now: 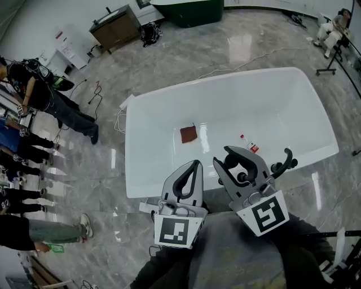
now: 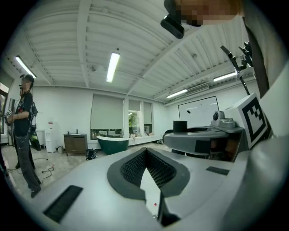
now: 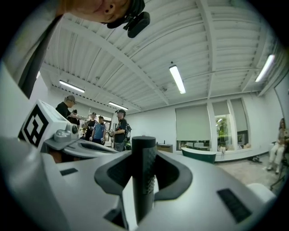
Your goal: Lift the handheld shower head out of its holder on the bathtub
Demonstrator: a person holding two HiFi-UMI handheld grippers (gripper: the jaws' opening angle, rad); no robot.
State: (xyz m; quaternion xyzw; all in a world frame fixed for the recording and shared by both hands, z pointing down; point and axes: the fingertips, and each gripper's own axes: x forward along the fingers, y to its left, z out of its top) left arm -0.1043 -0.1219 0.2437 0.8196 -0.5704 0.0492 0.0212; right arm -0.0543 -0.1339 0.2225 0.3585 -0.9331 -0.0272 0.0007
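Note:
The white bathtub (image 1: 131, 152) lies in front of me in the head view. A black fixture with a knob (image 1: 284, 162) rises at its near rim, partly hidden behind my right gripper (image 1: 237, 153). That gripper points upward and is shut on a black textured cylinder (image 3: 143, 180), the shower head's handle, which stands upright between the pads (image 3: 118, 173). My left gripper (image 1: 195, 166) is held beside it over the near rim, also pointing up. Its jaws meet at the tips (image 2: 145, 152) with nothing between them.
A red-brown cloth (image 1: 188, 134) and a small bottle (image 1: 250, 144) lie on the tub floor. Several people (image 1: 39, 93) stand on the marble floor at the left, and a white cable (image 1: 121, 115) lies by the tub. A wooden cabinet (image 1: 115, 26) and a green tub (image 1: 189, 10) stand far off.

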